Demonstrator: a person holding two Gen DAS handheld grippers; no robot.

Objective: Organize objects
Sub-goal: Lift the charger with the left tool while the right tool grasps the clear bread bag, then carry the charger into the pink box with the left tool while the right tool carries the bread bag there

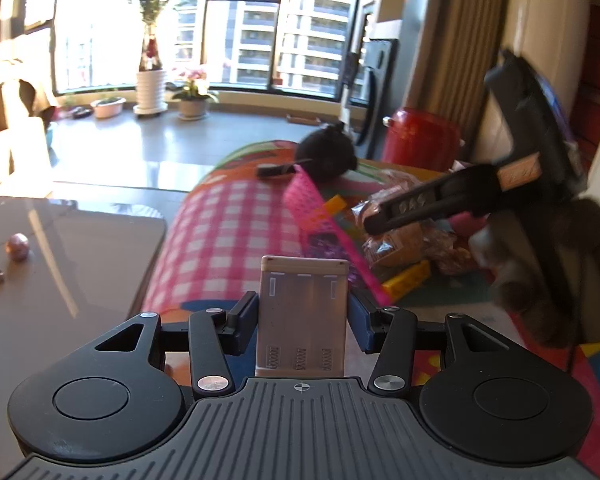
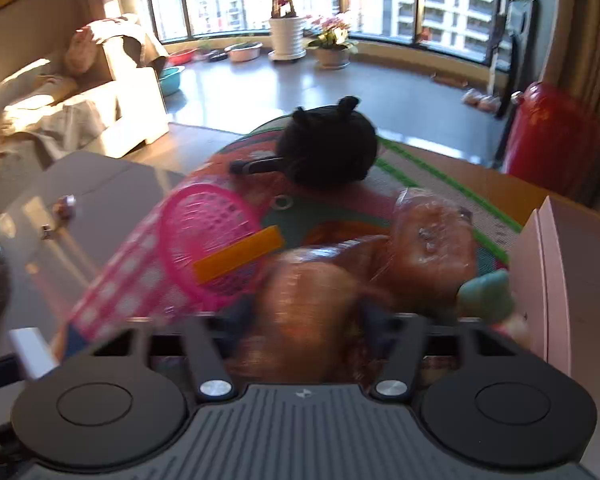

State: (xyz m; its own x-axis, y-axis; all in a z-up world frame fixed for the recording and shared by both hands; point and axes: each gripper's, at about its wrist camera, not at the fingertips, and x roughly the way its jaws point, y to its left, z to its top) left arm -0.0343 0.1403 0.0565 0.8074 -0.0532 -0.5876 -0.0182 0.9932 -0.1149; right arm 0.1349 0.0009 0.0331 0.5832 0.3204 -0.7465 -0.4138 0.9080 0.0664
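Note:
My left gripper [image 1: 303, 305] is shut on a beige battery case [image 1: 304, 320] with three springs, held upright between its blue pads. In the right wrist view my right gripper [image 2: 308, 316] is closed around a blurred plastic-wrapped bread bun [image 2: 304, 300], which fills the gap between its fingers. A second wrapped bun [image 2: 432, 248] lies just beyond. The left wrist view shows the right gripper [image 1: 374, 224] coming in from the right over the wrapped buns [image 1: 396, 240]. A pink plastic sieve [image 2: 208, 240] and an orange strip [image 2: 240, 254] lie to the left on the colourful checked cloth [image 1: 220, 232].
A black plush toy [image 2: 328, 148] and a black handle [image 2: 256, 166] sit at the cloth's far end. A pink box [image 2: 556, 280] stands at the right with a teal object [image 2: 484, 296] beside it. A red bin [image 2: 548, 140] is behind. A grey table [image 1: 60, 280] at the left holds a small pink ball [image 1: 18, 246].

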